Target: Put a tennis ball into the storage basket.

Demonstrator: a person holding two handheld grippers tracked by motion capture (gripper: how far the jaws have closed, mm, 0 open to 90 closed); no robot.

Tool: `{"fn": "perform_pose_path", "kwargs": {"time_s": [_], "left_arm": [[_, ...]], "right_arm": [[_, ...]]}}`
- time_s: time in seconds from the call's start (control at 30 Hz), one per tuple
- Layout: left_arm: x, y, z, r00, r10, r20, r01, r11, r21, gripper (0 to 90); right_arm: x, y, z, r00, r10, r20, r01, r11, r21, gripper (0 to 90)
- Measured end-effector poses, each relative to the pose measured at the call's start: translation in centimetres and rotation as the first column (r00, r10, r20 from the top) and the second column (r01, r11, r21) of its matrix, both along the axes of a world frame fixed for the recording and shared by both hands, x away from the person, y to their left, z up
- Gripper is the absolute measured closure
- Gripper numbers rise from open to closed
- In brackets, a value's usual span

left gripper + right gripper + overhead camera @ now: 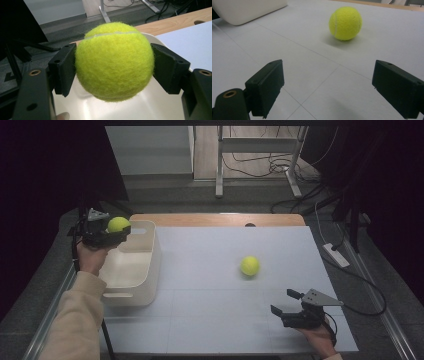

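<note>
Right gripper point(283, 302): your jaws stand wide apart with nothing between them, low over the worktop point(210, 320), well away from the bin point(150, 265).
Loose ball point(250, 265): it rests on the worktop between your right gripper and the bin, untouched; probably the next pick.
Left gripper point(113, 62): your jaws are clamped on the held ball point(114, 61), poised above the bin's far left corner.
Progress: seemingly midway; the release is not yet made.
Orientation: a ball has no long axis; the held ball's seam runs across its top.
</note>
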State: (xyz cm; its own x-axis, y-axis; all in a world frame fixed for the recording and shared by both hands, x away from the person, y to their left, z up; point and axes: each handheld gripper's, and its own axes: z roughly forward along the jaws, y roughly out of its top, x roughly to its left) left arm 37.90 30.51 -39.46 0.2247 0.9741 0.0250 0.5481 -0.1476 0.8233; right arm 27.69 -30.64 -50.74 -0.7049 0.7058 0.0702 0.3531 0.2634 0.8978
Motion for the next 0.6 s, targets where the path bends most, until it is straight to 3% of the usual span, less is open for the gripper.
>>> {"fn": "perform_pose_path", "kwargs": {"time_s": [0.6], "left_arm": [[1.1,0.4,-1.3,0.9954,0.013,-0.095,-0.011,0.9997,0.02,26.5]], "right_arm": [[0.0,0.0,0.0,1.0,0.001,-0.001,-0.001,1.0,-0.002,10.6]]}}
